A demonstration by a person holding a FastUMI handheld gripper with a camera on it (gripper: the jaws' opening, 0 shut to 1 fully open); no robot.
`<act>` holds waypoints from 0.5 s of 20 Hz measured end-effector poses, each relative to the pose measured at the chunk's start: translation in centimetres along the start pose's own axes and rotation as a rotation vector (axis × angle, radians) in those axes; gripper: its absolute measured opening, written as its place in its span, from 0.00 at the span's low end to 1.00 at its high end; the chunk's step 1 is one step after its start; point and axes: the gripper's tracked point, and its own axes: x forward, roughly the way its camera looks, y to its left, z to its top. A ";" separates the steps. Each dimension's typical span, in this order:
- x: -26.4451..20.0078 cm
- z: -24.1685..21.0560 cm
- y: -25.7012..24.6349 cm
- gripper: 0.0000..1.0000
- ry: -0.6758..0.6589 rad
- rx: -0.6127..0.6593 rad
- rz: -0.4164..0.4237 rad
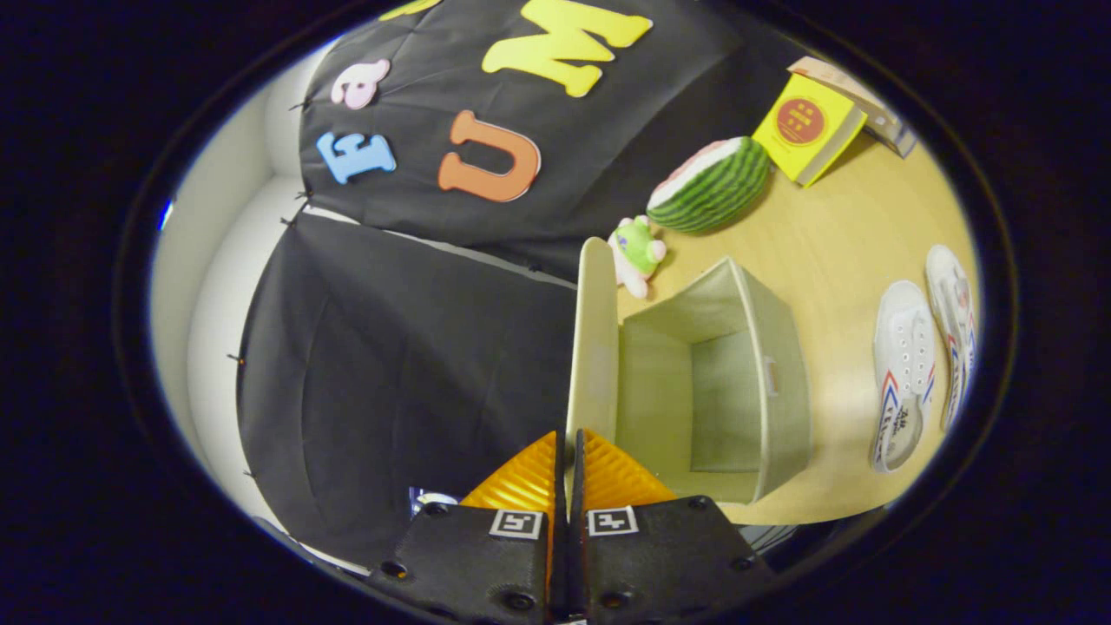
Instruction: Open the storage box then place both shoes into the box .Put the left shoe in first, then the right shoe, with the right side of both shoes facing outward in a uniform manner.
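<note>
A beige fabric storage box (772,382) stands open on the wooden table (833,234), and its inside looks empty. Its lid (594,338) is swung up and stands on edge along the box's wall side. My gripper (568,464) is shut on the lid's near edge, which sits pinched between the orange fingers (521,477). Two white shoes with red and blue stripes lie side by side on the table beyond the box's far side, one (903,373) nearer the box and the other (952,325) further out.
A watermelon-slice toy (712,184), a small green and pink plush (638,252) and a yellow book (807,126) lie on the table past the box's end. The black booth cloth (391,347) hangs close behind the raised lid.
</note>
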 end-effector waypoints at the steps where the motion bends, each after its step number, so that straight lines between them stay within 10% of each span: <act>1: 0.9 -0.1 1.5 0.06 0.007 -0.034 0.006; 10: 10.7 -2.9 8.5 0.06 0.123 -0.373 0.003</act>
